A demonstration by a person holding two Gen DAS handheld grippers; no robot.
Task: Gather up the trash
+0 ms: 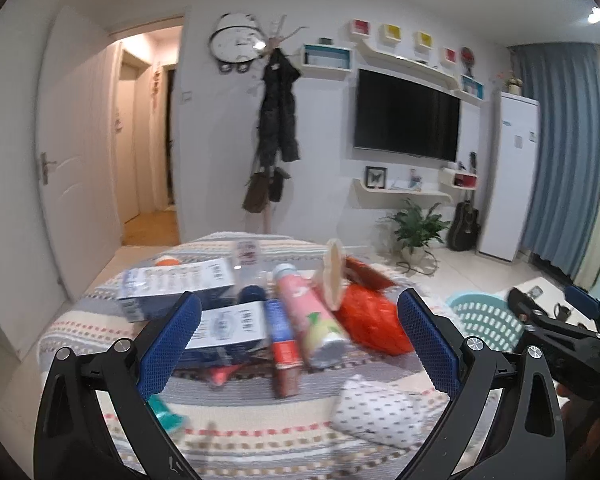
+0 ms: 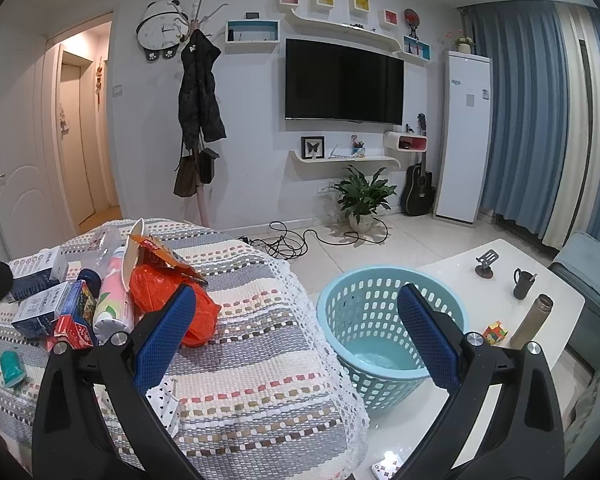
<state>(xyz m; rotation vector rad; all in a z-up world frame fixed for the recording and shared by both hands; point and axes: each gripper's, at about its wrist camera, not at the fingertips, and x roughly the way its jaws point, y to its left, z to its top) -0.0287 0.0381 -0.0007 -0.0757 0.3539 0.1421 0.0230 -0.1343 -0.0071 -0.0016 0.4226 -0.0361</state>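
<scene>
Trash (image 1: 284, 320) sits piled just ahead of our left claw (image 1: 300, 344), spread and empty; our right claw (image 2: 296, 340), also spread, faces the basket (image 2: 388, 320) waiting to receive it.

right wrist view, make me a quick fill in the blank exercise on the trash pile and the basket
1. The light blue perforated plastic basket stands on the ____.
2. The crumpled orange plastic bag lies on the striped woven cloth, on the side of the trash pile ____ the basket.
3. Both the left gripper and the right gripper are ____, holding nothing.
4. The basket contains ____ trash so far.

Missing words: floor; nearest; open; no
</scene>
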